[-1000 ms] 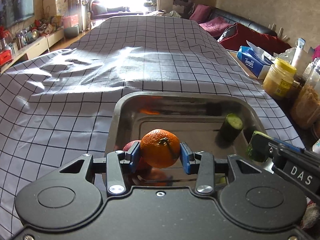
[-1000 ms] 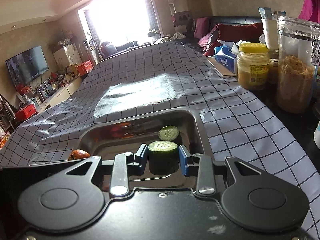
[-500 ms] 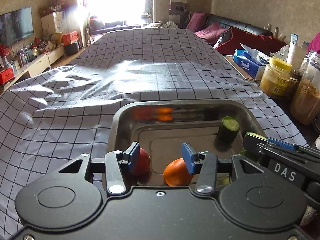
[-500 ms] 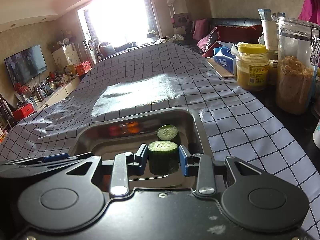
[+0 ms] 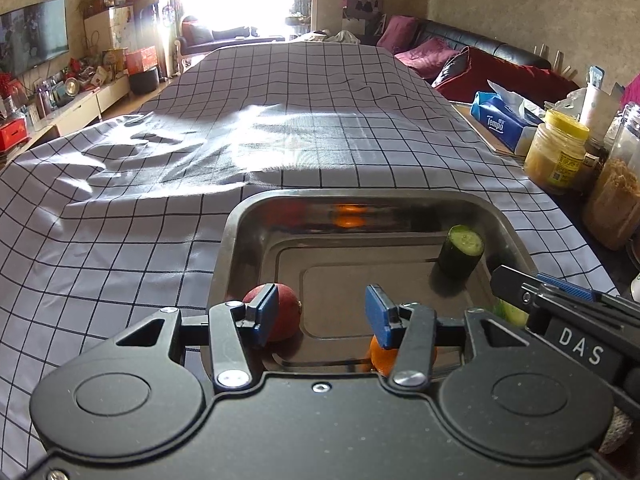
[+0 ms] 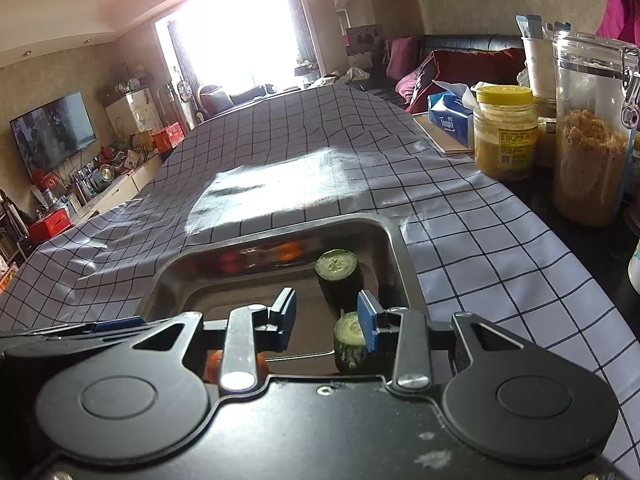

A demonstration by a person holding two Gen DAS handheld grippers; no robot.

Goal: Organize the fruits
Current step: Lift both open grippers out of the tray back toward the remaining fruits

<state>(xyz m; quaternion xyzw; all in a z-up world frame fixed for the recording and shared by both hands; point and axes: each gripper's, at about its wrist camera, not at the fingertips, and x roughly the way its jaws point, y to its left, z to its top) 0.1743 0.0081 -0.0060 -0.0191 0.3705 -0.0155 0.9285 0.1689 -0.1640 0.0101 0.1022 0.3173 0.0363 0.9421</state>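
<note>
Metal tray (image 5: 240, 240), mid frame: both hand-held grippers spread w/ nothing pinched, left (image 5: 322, 314) & right (image 6: 326, 320), so the orange (image 5: 380, 356) might roll or the near cucumber piece (image 6: 350, 342) tip if bumped.

Table (image 5: 280, 128) under grid-checked cloth; metal tray (image 5: 228, 248) at near edge; tissue pack (image 5: 500, 124), jars (image 5: 556, 156) along right edge.

Orange (image 5: 382, 358) lower centre, red fruit (image 5: 282, 312) left, two upright cucumber pieces (image 6: 340, 276) right, all in steel tray (image 5: 224, 248).
</note>
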